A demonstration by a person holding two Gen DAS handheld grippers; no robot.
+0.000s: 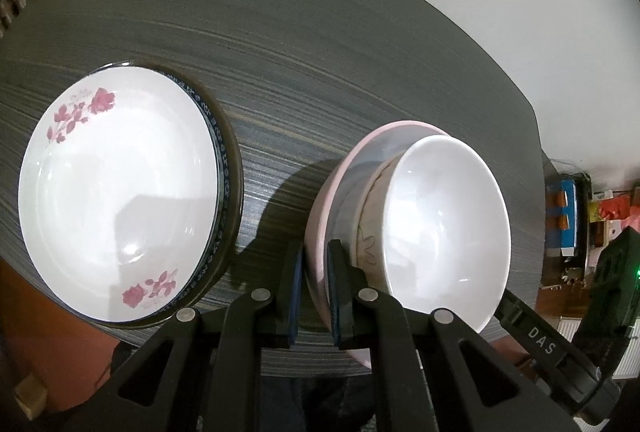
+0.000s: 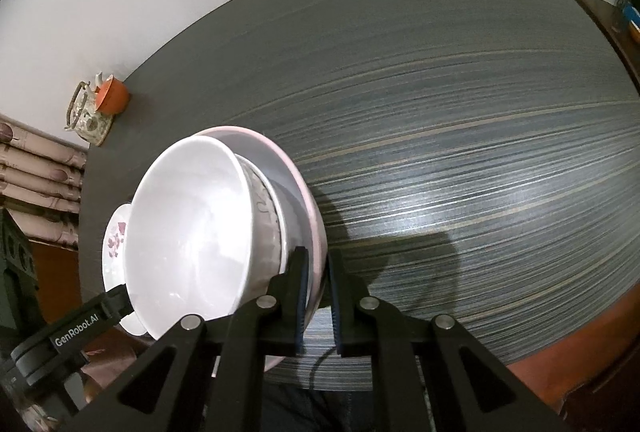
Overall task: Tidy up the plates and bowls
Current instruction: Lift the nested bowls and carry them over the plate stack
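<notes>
Pink-rimmed and shallow, the pink bowl carries a nested stack topped by a white bowl near the front edge of the dark striped table; the left gripper and right gripper each pinch its rim from opposite sides (jaws nearly closed on the lip); uneven lifting could tilt the stack and slide the bowls out, toward the floral plates stacked beside it.

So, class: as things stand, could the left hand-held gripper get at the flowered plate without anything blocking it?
Probably not right away: the left hand-held gripper is clamped on the pink bowl's rim. The table between it and the flowered plate looks bare, so once it lets go, yes.
</notes>
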